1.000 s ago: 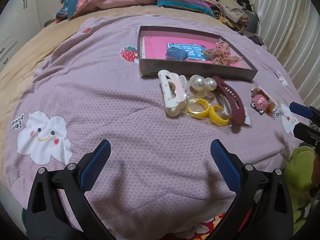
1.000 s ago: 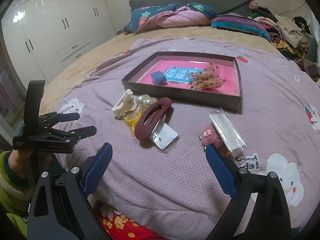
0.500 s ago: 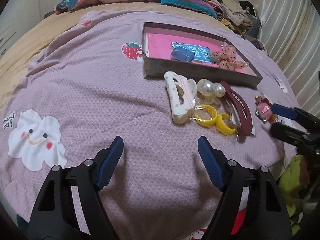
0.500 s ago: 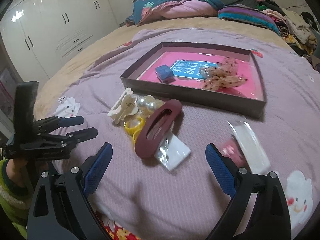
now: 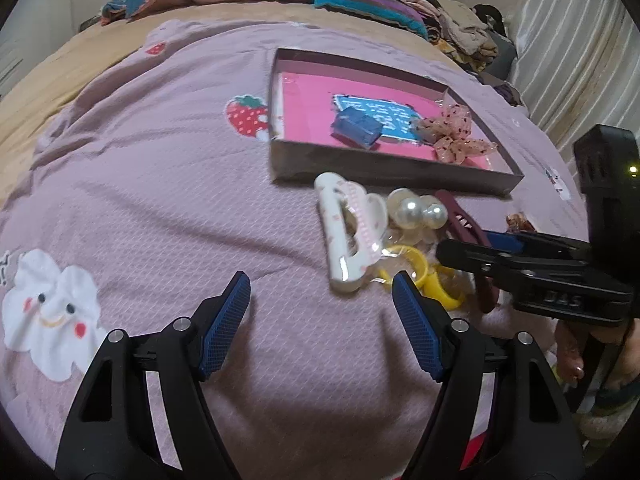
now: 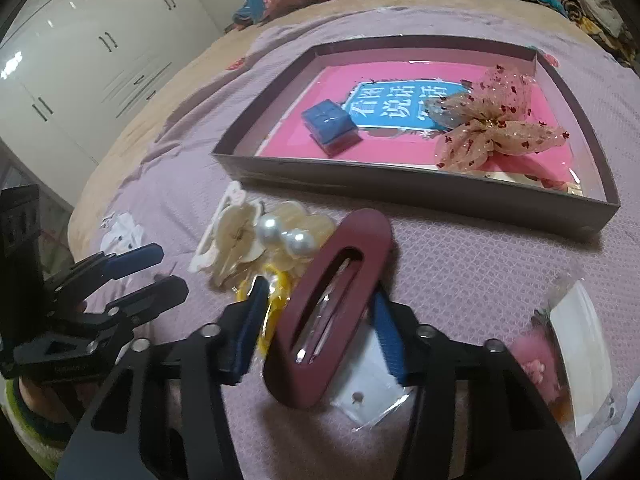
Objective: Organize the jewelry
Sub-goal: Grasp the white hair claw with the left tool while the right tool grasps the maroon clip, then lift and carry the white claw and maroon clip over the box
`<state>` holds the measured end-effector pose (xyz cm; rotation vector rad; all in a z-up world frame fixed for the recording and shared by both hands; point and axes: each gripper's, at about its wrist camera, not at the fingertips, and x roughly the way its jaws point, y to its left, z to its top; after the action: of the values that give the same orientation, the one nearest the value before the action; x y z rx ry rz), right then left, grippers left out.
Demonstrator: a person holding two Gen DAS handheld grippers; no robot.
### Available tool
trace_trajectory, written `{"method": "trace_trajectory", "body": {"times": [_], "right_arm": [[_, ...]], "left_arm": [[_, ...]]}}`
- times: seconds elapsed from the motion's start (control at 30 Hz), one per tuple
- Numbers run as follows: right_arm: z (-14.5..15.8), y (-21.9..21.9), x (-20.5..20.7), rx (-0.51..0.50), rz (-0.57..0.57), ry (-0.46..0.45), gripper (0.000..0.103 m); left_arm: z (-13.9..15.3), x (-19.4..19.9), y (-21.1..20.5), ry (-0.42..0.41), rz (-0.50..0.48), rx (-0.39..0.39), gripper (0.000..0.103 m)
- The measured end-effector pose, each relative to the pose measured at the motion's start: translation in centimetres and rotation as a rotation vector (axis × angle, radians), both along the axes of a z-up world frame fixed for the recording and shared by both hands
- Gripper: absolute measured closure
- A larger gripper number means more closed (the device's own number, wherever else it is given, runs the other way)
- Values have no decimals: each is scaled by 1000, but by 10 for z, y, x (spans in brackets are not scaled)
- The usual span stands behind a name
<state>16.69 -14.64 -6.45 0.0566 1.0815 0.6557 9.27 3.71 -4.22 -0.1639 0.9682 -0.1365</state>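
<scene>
Since 0.5 s ago, right gripper (image 6: 320, 330) has advanced and narrowed, fingers now flanking maroon oval hair clip (image 6: 332, 304); contact unclear. Left gripper (image 5: 321, 300) narrower, released, over purple bedspread (image 5: 160, 184).

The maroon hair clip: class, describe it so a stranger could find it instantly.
Find the shallow box on the purple bedspread. Before its near wall lies a pile of hair accessories. The maroon hair clip is the long dark-red oval with a slot, between the right tongs.

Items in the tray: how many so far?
2: a blue box left of centre in the tray, a sheer bow to its right. More may hide behind the near wall.
</scene>
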Motion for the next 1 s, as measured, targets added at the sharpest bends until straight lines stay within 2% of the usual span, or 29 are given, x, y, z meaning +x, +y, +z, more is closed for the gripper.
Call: {"method": "trace_trajectory", "body": {"times": [0.17,0.47,0.53,0.6,0.67,0.73,1.0], "right_arm": [[-2,-9,6,26,-21,14,76],[8,-35,6,56,-72,-19,79],[11,-39,5,60,-81,-34,85],[14,-43,5,64,-89,-46,85],[14,-46,5,64,-91,-47,85],[15,-47,4,59,-96,-56,85],[33,-59,-10,91,-113,-107,85]], "left_arm": [[-1,14,-9,5,-24,-12,41],[-7,39,-19,25,-43,-38,58],[-9,41,-20,26,-50,-43,62],[-11,43,-22,25,-54,-37,65],[-12,46,-21,26,-55,-46,74],[-12,47,-20,29,-54,-63,74],[-1,37,-14,-7,-47,-53,74]]}}
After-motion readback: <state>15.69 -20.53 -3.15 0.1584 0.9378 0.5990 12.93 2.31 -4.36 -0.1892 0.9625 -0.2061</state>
